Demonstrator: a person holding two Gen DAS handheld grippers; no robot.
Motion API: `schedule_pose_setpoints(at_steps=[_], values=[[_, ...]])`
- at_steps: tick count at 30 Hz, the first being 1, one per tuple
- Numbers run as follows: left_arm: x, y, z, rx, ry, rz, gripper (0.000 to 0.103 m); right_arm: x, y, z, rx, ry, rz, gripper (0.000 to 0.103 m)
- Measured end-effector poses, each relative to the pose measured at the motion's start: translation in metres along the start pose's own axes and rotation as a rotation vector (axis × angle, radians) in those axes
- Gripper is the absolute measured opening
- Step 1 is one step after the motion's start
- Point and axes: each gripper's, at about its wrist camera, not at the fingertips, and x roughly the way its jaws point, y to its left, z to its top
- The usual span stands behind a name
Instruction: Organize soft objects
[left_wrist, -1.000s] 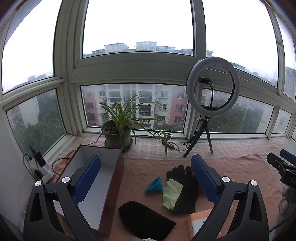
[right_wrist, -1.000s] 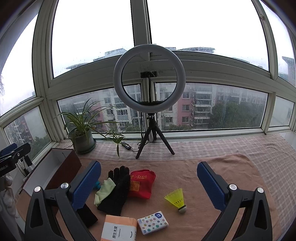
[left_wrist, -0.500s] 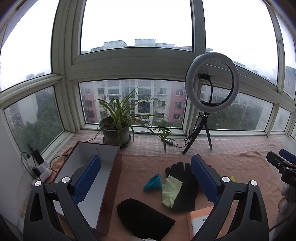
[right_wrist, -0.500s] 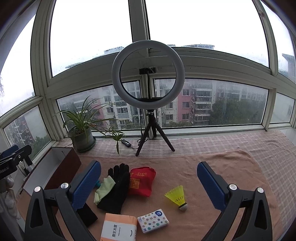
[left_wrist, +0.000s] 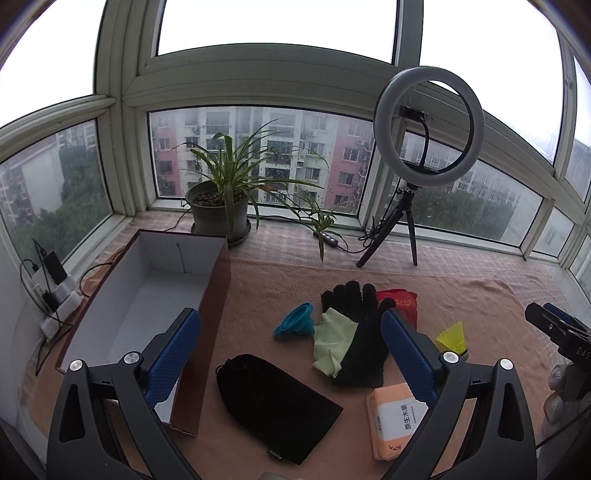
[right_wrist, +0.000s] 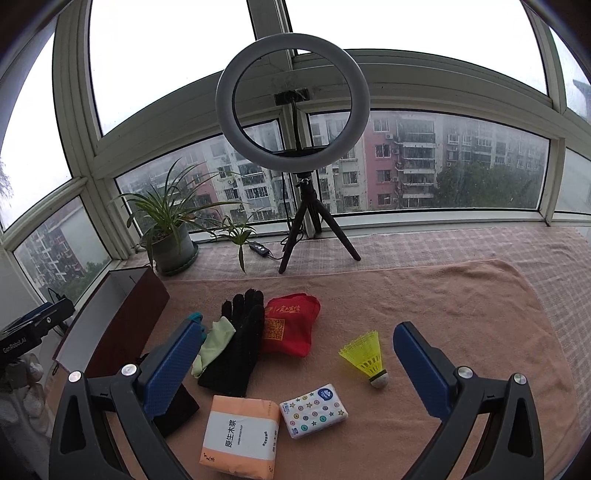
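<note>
A black glove lies on the pink towel, over a pale green cloth. A red pouch lies right of the glove. A black drawstring bag lies near me, left of an orange tissue pack. A white star-print tissue pack sits beside the orange one. An open brown box with a white inside stands at the left. My left gripper and right gripper hover open and empty above the towel.
A yellow shuttlecock and a blue folding funnel lie on the towel. A potted plant and a ring light on a tripod stand by the window. A charger with cables sits left of the box.
Both grippers have tilted down a little and stay open. The objects on the towel have not moved.
</note>
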Motion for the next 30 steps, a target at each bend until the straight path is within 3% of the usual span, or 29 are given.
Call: schedule_pose_setpoints(at_steps=[20, 27, 30], values=[[0.042, -0.026, -0.071, -0.026, 0.276, -0.126, 0.097, 0.053, -0.013, -0.057, 0.057, 0.279, 0.115, 0.101], [0.054, -0.045, -0.088, -0.013, 0.354, -0.179, 0.087, 0.077, -0.017, -0.076, 0.114, 0.400, 0.194, 0.085], [0.062, -0.053, -0.097, -0.001, 0.393, -0.218, 0.075, 0.088, -0.016, -0.085, 0.127, 0.457, 0.223, 0.070]])
